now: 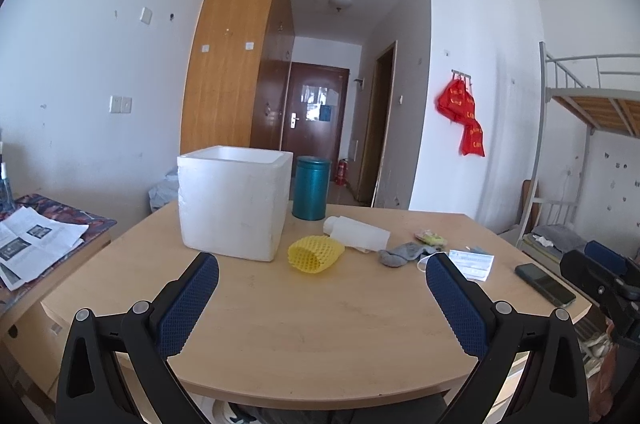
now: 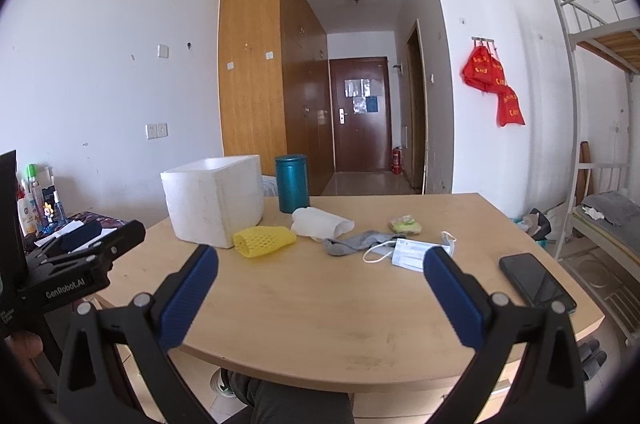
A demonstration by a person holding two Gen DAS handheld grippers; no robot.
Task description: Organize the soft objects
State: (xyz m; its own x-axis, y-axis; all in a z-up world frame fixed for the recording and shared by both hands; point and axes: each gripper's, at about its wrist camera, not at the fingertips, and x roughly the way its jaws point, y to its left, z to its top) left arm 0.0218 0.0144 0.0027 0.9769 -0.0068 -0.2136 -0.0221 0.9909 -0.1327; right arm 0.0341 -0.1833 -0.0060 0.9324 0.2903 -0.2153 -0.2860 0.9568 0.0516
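Left gripper [image 1: 322,274] and right gripper [image 2: 320,270] both hover above the light wooden desk's [image 2: 340,312] near edge — fingers spread wide, empty; behind the white foam box [image 1: 234,202], in a row rightward: yellow foam net sleeve [image 1: 316,253], white foam wrap [image 1: 358,233], grey sock [image 1: 400,254], face mask [image 1: 470,263]; black phone [image 2: 536,282] far right.
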